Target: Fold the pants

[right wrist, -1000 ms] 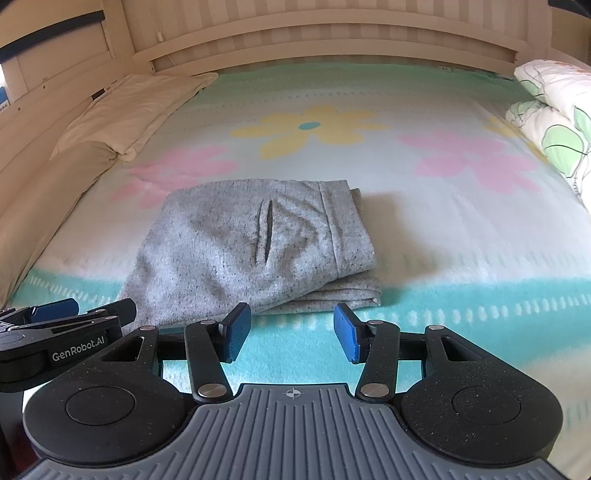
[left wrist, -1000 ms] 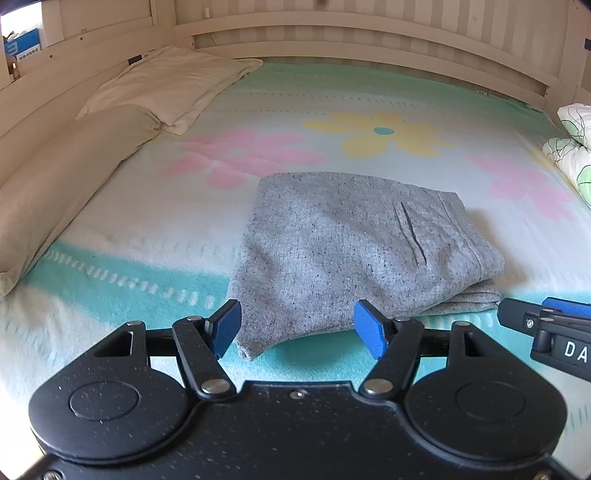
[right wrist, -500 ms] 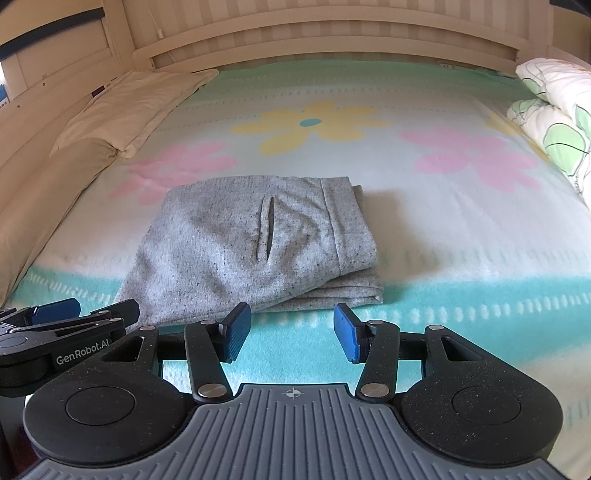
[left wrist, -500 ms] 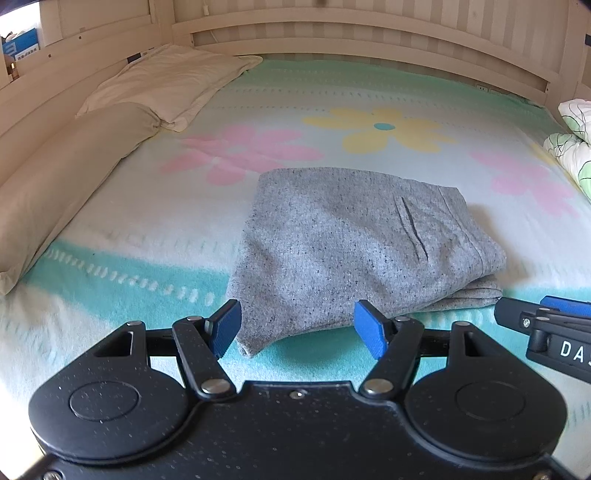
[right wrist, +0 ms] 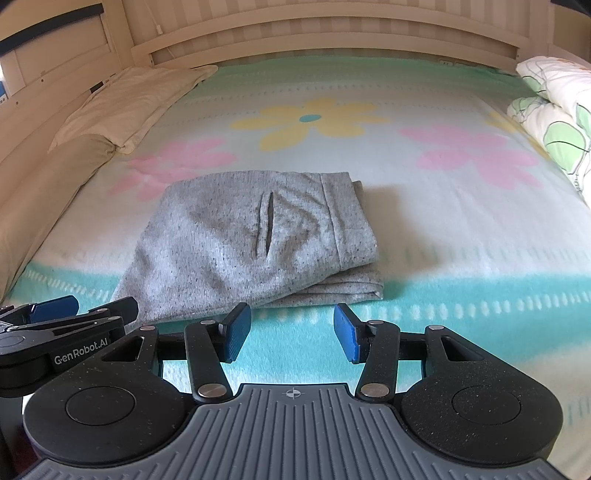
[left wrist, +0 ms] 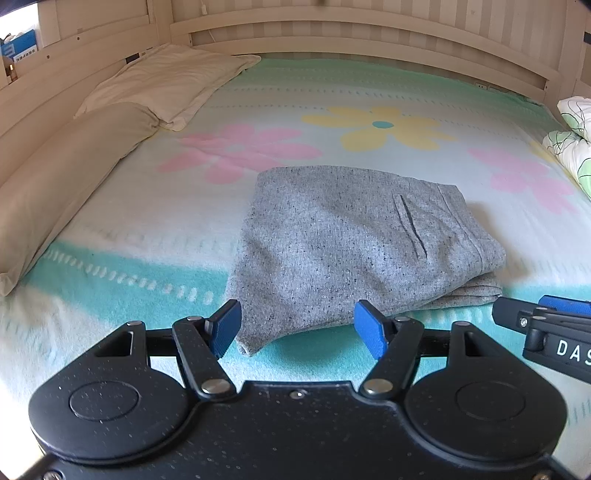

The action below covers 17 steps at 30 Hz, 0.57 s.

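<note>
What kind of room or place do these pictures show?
Most likely a bedroom, with the work done on a bed. A flowered blanket covers a wide mattress, pillows lie along one side, and a wooden slatted bed frame closes the far end. Folded grey pants lie on the blanket.
</note>
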Motion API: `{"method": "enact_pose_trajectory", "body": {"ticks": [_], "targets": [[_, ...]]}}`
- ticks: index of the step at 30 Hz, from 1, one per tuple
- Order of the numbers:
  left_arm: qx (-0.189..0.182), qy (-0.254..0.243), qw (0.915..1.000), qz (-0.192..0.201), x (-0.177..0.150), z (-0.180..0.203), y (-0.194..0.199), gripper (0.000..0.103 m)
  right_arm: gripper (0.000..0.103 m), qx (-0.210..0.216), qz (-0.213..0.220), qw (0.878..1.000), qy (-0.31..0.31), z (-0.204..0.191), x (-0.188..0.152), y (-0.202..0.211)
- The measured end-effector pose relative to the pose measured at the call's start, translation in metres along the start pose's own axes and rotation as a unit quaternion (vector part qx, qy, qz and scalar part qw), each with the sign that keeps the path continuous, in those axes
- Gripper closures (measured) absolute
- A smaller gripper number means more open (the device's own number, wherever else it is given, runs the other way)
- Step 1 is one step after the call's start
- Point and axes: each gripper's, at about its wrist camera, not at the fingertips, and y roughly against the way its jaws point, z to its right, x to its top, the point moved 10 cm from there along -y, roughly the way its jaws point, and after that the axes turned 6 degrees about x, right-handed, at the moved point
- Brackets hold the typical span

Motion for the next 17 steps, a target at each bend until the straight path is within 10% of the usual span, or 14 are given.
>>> {"method": "enact_pose_trajectory", "body": {"ticks": [17], "targets": [[0.001,0.001,1.0,-0.002,-0.0003,-0.0009,-0.0006,0.032,0.055,-0.002,-0.003,1.0,-0.003,0.0022,-0.0005,-0.0014]]}}
